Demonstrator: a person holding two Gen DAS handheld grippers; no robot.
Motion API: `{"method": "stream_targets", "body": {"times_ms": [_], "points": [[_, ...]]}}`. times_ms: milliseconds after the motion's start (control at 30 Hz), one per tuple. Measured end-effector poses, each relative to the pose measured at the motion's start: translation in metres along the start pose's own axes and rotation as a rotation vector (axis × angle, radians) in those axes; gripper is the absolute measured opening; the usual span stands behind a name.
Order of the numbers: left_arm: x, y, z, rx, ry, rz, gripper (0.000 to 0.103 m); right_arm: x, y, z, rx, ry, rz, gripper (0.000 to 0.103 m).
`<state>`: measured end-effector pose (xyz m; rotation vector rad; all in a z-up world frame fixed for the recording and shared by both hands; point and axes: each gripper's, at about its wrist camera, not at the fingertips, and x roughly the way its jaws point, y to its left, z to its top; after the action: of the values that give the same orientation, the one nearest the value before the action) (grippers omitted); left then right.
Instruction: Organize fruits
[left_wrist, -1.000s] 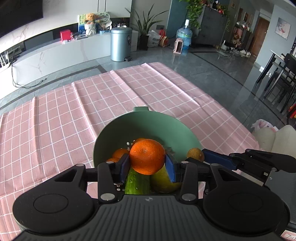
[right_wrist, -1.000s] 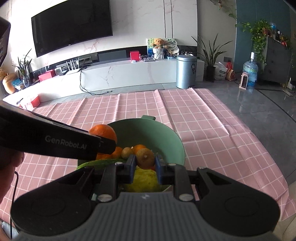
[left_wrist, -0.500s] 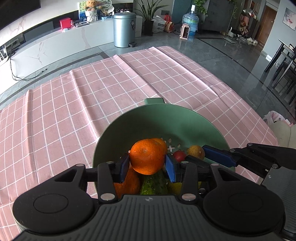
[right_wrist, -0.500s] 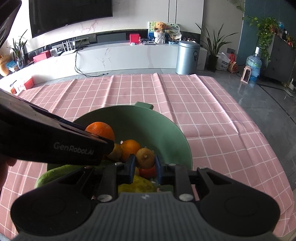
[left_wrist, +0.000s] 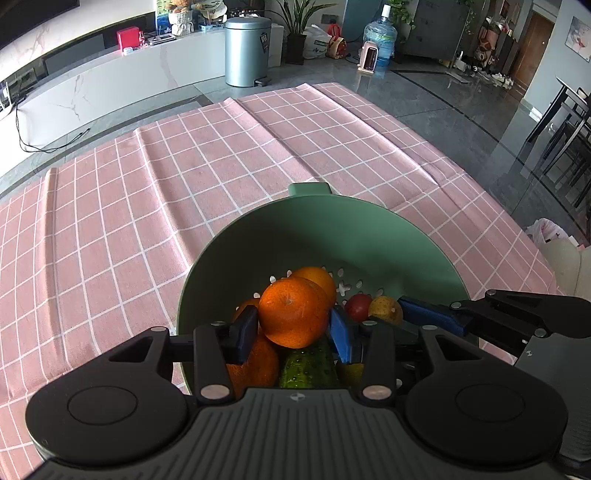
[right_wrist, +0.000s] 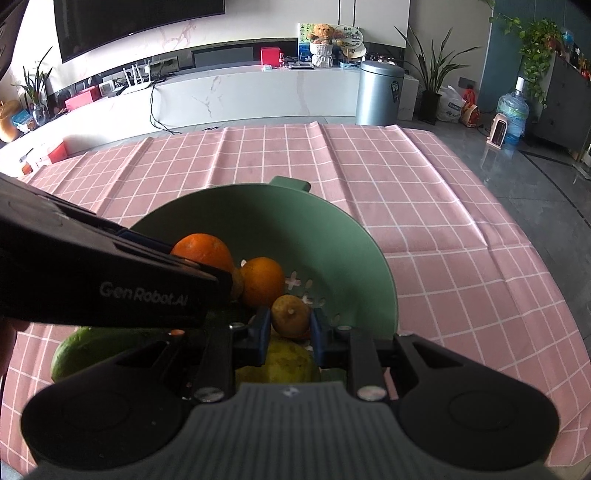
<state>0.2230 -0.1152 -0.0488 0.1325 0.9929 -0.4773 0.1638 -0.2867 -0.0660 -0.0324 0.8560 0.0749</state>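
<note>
My left gripper (left_wrist: 293, 328) is shut on an orange (left_wrist: 293, 312) and holds it over the green colander bowl (left_wrist: 332, 229). My right gripper (right_wrist: 286, 326) is shut on a small yellow-brown fruit (right_wrist: 290, 315), also over the bowl (right_wrist: 258, 218). In the bowl lie other oranges (left_wrist: 314, 278), a cucumber (left_wrist: 308, 363), a small red fruit (left_wrist: 357, 306) and a yellow fruit (right_wrist: 275, 363). The left gripper's body (right_wrist: 92, 280) crosses the right wrist view with its orange (right_wrist: 201, 251) showing. The right gripper's fingers (left_wrist: 428, 314) show in the left wrist view, holding the small fruit (left_wrist: 384, 308).
The bowl stands on a pink checked tablecloth (left_wrist: 147, 192) near the table's front right. A green fruit (right_wrist: 79, 347) pokes over the bowl's near left rim. Beyond the table are a grey bin (left_wrist: 246, 50), a white cabinet and a grey floor.
Both grippers have moved forward and lower over the bowl with their fruit held. More of the bowl's inside and its fruit shows now.
</note>
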Motion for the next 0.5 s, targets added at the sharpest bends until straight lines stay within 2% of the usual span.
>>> {"method": "stream_targets", "body": {"times_ms": [67, 167, 200, 233, 300, 500], "points": [[-0.001, 0.0, 0.0, 0.001, -0.002, 0.006, 0.053, -0.001, 0.0, 0.001, -0.001, 0.0, -0.003, 0.019], [-0.006, -0.001, -0.001, 0.003, -0.023, 0.0, 0.055, -0.003, 0.001, 0.002, -0.005, -0.001, 0.003, 0.02], [-0.01, -0.002, -0.002, 0.007, -0.031, -0.005, 0.056, -0.005, 0.001, 0.003, -0.008, -0.001, 0.005, 0.024], [-0.015, -0.003, -0.001, 0.012, -0.045, -0.012, 0.059, -0.007, 0.002, 0.004, -0.01, -0.002, 0.006, 0.034], [-0.026, -0.004, -0.001, 0.019, -0.076, -0.012, 0.061, -0.015, 0.003, 0.006, -0.011, -0.017, 0.005, 0.036], [-0.08, -0.011, -0.015, 0.024, -0.248, 0.1, 0.064, -0.059, 0.007, 0.012, -0.006, -0.125, 0.003, 0.054]]}}
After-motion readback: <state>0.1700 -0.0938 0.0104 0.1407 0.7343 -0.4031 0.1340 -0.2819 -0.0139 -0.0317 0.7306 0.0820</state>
